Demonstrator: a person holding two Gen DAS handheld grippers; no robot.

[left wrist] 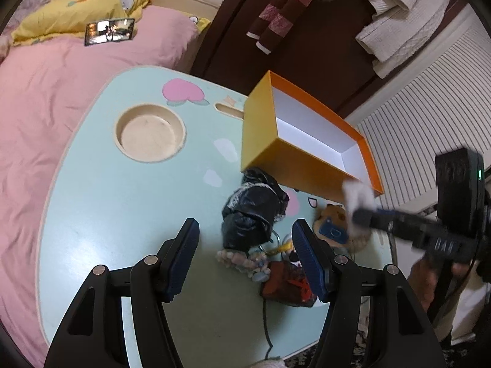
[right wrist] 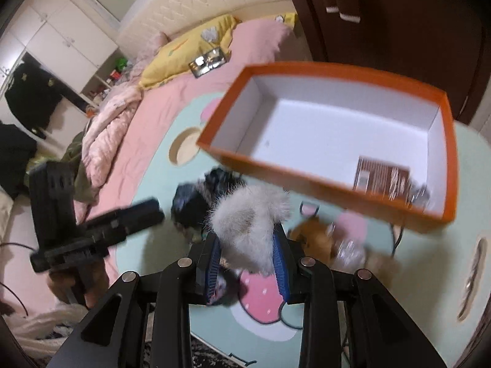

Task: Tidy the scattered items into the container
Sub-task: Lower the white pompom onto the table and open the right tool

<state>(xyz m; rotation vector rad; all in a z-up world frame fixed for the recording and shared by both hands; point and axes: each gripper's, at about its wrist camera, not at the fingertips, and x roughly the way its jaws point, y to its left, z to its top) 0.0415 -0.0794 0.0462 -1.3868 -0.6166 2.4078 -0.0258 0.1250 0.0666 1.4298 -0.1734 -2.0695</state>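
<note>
An orange box (left wrist: pixel 270 141) with a white inside stands on the mint table (left wrist: pixel 122 214); in the right wrist view the box (right wrist: pixel 337 70) holds a brown striped packet (right wrist: pixel 382 176). My right gripper (right wrist: pixel 248 239) is shut on a white fluffy piece (right wrist: pixel 248 227), held above the table near the box's front wall; the piece also shows in the left wrist view (left wrist: pixel 357 199). My left gripper (left wrist: pixel 245 236) is open above a black crumpled bag (left wrist: pixel 254 214), a bead bracelet (left wrist: pixel 242 260), a red item (left wrist: pixel 285 285) and a brown plush (left wrist: pixel 334 224).
A round cup recess (left wrist: pixel 150 136) is sunk into the table. A pink bed (left wrist: pixel 61 92) with a yellow pillow (left wrist: pixel 76 9) and a phone (left wrist: pixel 110 30) lies behind. A dark wardrobe (left wrist: pixel 307 46) and a radiator (left wrist: pixel 429 107) stand at the right.
</note>
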